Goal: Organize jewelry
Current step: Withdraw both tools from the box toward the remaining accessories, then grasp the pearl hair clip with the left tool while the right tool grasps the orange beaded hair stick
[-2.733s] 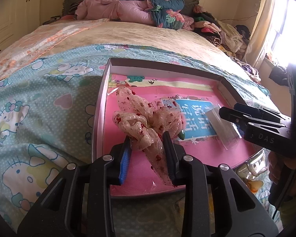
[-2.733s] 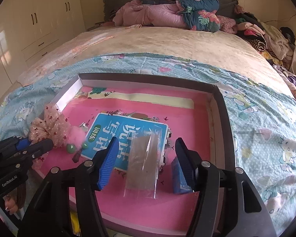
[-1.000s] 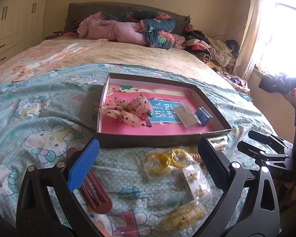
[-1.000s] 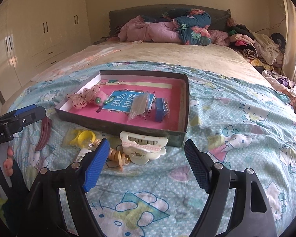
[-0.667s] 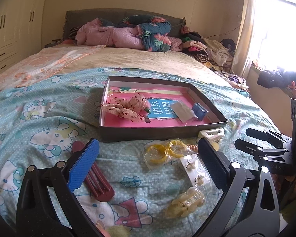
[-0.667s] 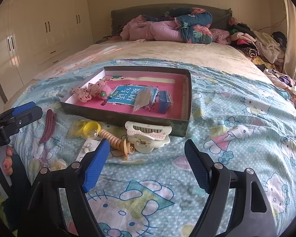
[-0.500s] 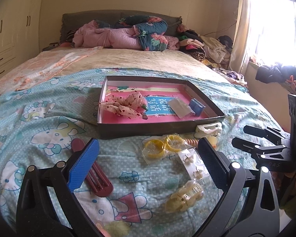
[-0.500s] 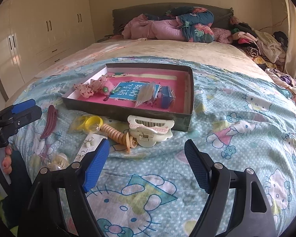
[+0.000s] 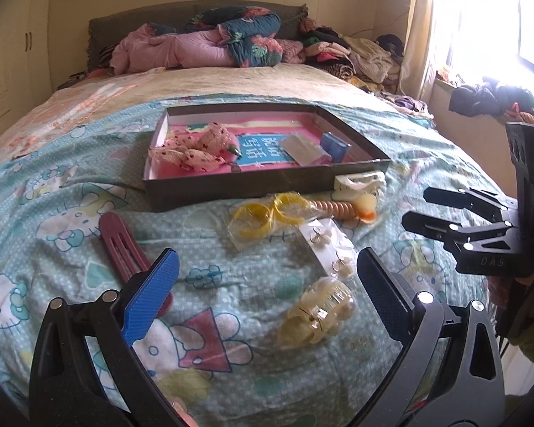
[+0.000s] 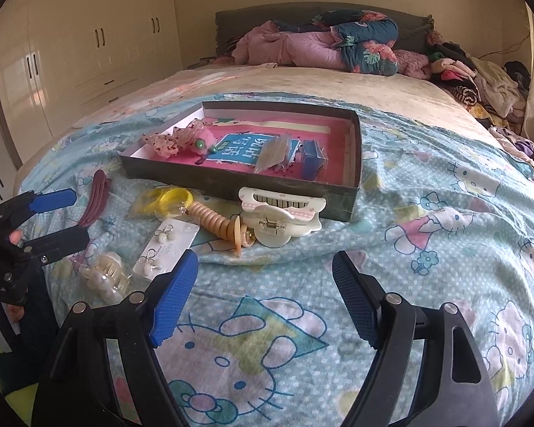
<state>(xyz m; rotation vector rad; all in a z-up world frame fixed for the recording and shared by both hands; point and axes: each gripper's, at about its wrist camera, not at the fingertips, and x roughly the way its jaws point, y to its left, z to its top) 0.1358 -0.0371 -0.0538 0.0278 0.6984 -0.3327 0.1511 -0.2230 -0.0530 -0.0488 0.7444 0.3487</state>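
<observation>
A dark box [image 9: 267,182] with a pink floor sits on the bed, holding a lace bow [image 9: 192,149], a clear bag [image 9: 299,149] and a small blue case [image 9: 334,144]. In front of it lie a dark red clip [image 9: 121,245], bagged yellow bangles [image 9: 263,213], an earring card [image 9: 327,245], a clear claw clip [image 9: 320,313], a beige spiral [image 10: 213,222] and a white claw clip [image 10: 281,213]. My left gripper [image 9: 267,259] hangs open above the bedspread, empty. My right gripper [image 10: 265,259] is closing slightly, still wide, with nothing between its fingers.
The blue cartoon-print bedspread [image 10: 427,242] covers the near half of the bed. Quilts and clothes [image 10: 320,46] are piled at the headboard. White wardrobes [image 10: 71,53] stand on the left, a bright window [image 9: 480,17] on the right.
Earlier the left gripper held the lace bow in the box and the right framed the clear bag. Both have pulled back and sunk lower; bow and bag lie in the box.
</observation>
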